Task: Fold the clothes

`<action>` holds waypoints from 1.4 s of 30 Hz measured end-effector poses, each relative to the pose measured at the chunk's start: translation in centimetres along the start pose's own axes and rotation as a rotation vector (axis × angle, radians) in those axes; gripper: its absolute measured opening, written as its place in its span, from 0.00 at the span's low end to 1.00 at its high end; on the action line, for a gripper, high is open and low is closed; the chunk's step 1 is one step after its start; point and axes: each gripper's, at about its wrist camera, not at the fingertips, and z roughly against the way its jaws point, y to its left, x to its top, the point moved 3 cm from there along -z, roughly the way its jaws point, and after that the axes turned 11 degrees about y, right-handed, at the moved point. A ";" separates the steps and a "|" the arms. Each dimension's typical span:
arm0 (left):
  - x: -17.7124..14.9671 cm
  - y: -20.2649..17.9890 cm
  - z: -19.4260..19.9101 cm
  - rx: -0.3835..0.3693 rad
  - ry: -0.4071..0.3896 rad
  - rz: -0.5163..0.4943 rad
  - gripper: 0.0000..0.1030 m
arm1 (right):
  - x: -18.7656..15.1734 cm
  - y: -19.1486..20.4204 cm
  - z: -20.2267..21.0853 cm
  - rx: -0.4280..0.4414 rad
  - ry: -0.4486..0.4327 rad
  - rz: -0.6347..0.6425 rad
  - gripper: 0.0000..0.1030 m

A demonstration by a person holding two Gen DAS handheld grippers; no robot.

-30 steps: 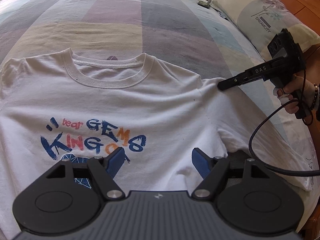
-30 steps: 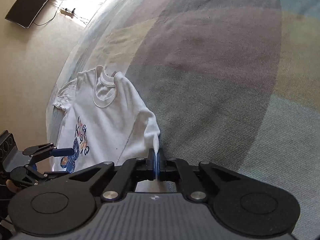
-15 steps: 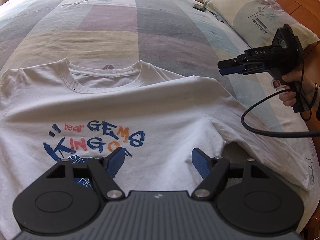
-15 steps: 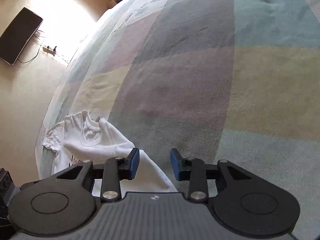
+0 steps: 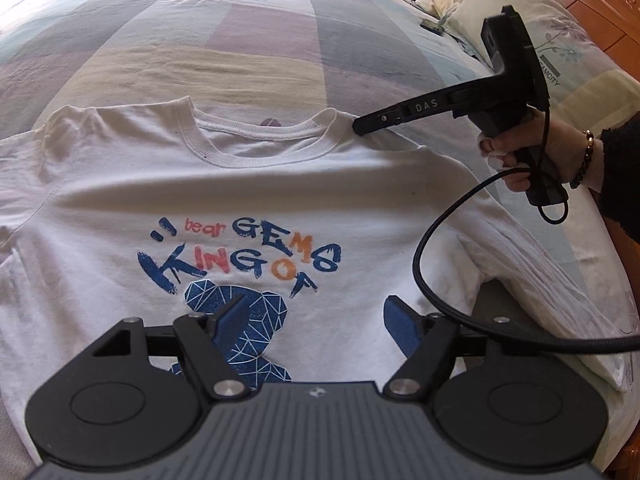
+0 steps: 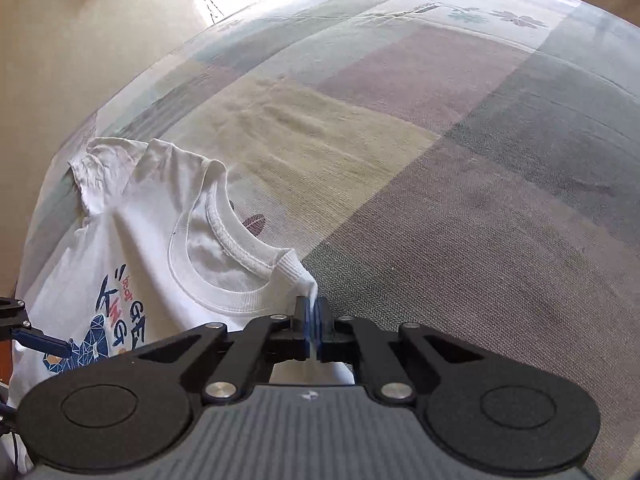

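One white cotton T-shirt with a blue and orange printed slogan lies face up on a patchwork bedspread of pastel squares, collar toward the far side. The right gripper is clenched on the shoulder fabric just right of the collar, its jaws having just closed on the cloth. The left gripper hovers released over the shirt's near chest, blue pads apart; whether it touches the fabric is hard to tell. Judging by this, the step is starting a fold. The next move likely calls for a second grip lower down before carrying the right side across.
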 end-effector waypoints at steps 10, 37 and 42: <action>1.8 4.5 1.4 0.010 -0.049 0.020 0.72 | 2.0 -0.8 1.9 -0.034 -0.034 -0.119 0.18; 0.1 13.4 2.3 0.055 0.093 -0.264 0.72 | 13.5 13.4 -11.5 -0.113 0.114 0.273 0.12; 1.5 14.4 2.7 0.095 0.075 -0.343 0.73 | 13.2 12.1 -7.4 -0.138 0.048 0.080 0.58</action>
